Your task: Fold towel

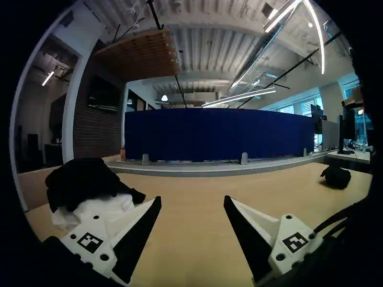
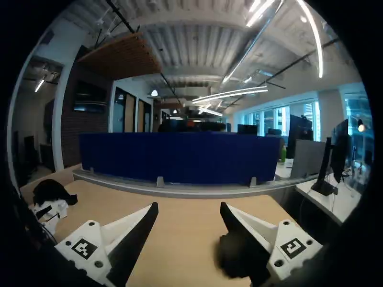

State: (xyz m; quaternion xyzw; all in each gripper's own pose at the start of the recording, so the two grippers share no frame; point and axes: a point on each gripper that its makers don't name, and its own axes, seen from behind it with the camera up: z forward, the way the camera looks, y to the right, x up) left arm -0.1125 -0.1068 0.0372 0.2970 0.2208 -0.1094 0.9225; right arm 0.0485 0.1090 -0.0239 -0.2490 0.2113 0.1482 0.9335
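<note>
A heap of black cloth (image 1: 84, 182) lies on the wooden table (image 1: 201, 229) at the left, with a crumpled white towel (image 1: 103, 206) under its near side. My left gripper (image 1: 192, 203) is open just above the table, and its left finger sits right beside the white towel. My right gripper (image 2: 188, 208) is open too, with nothing between its fingers. A small dark bundle (image 2: 232, 253) lies blurred against the inner side of its right finger. The same heap of black cloth (image 2: 50, 190) appears far off at the left.
A blue partition (image 1: 215, 134) on a grey rail closes the table's far side. A small black bundle (image 1: 336, 177) rests near the table's right edge. Desks with monitors (image 2: 330, 158) stand beyond the right edge. A brick wall (image 1: 95, 129) rises at the left.
</note>
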